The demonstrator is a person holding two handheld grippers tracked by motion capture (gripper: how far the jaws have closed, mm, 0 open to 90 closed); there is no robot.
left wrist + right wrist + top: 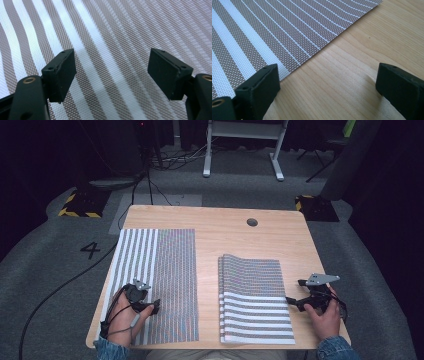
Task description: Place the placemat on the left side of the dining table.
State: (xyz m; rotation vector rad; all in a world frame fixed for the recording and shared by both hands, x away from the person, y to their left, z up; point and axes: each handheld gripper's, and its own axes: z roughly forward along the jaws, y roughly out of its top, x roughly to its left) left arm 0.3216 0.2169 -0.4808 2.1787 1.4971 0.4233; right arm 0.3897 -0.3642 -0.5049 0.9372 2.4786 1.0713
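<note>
Placemats of striped weave are laid on the wooden table (225, 220): a flat placemat (160, 280) along the left edge and a folded placemat (255, 295) toward the front right corner. The left gripper (150, 307) is held over the flat mat near the front edge, its jaws spread wide and empty. The right gripper (295, 302) is held at the folded mat's right edge, jaws wide apart, nothing gripped.
</note>
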